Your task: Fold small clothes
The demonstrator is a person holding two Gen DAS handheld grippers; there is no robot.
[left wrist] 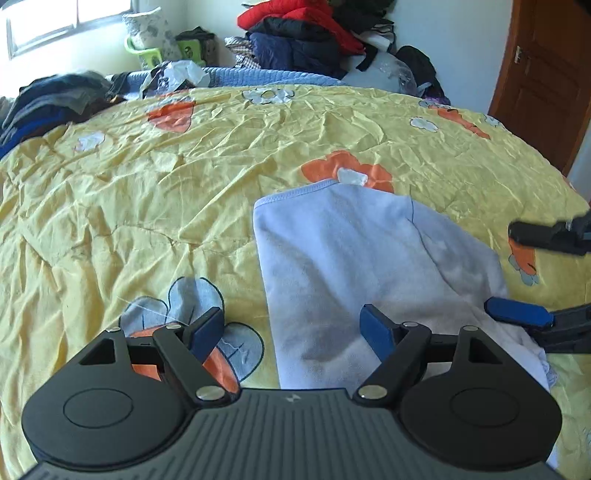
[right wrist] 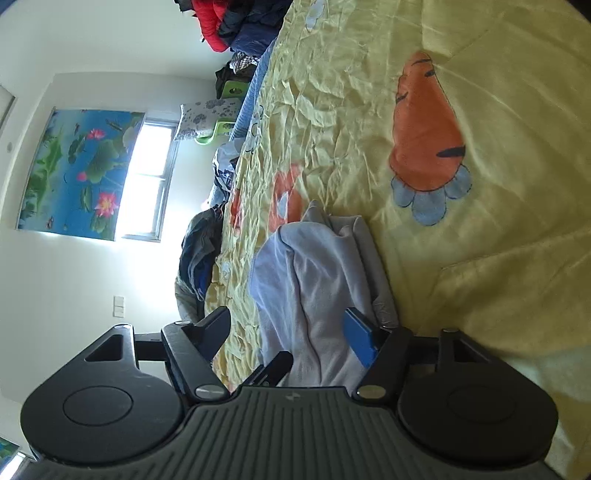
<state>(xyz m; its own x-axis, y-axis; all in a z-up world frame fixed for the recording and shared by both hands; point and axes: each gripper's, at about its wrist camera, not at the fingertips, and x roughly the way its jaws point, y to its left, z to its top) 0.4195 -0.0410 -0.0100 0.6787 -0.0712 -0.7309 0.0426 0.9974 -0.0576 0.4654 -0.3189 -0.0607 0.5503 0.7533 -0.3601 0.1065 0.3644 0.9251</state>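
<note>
Left wrist view: pale blue fleece garment (left wrist: 354, 266) lies on yellow carrot-print quilt (left wrist: 147, 184).
Left gripper (left wrist: 291, 328) fingers wide, empty; right gripper (right wrist: 288, 332) fingers partly apart around garment's bunched edge, grip unclear.

Daylight from the window (right wrist: 147, 177) — blown out to white glare; soft shadows, strong fisheye bending at edges — focus mostly sharp.

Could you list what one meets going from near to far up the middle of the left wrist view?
Left gripper → pale blue garment → yellow quilt with an orange carrot print → blue blanket edge → heap of red and dark jackets.
</note>
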